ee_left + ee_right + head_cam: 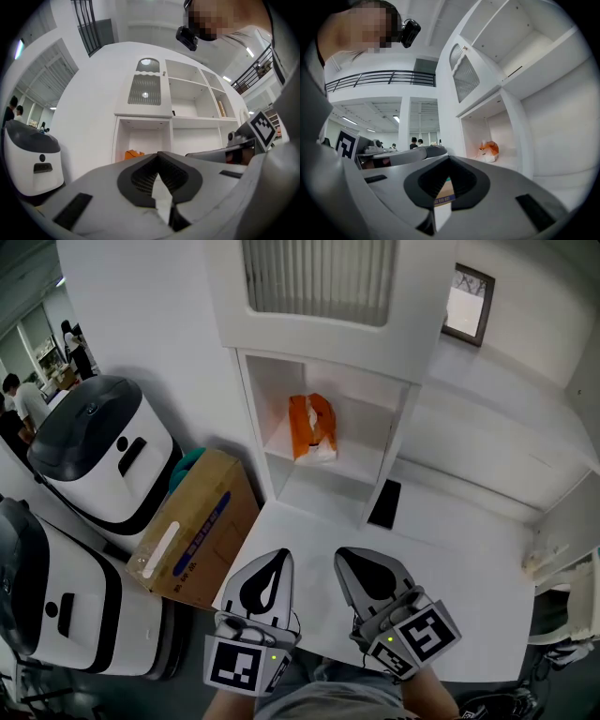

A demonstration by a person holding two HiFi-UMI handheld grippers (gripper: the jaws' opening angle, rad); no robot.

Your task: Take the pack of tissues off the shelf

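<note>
Left gripper [279, 558] and right gripper [346, 558] — both closed, empty.

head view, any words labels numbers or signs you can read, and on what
No text here can be read.
cardboard box: blue strip with white print, too blurred to read.
pack of tissues: orange wrapper, any print too small to read.
left gripper and right gripper: black-and-white square markers on their cubes, patterns only, no letters.
</note>
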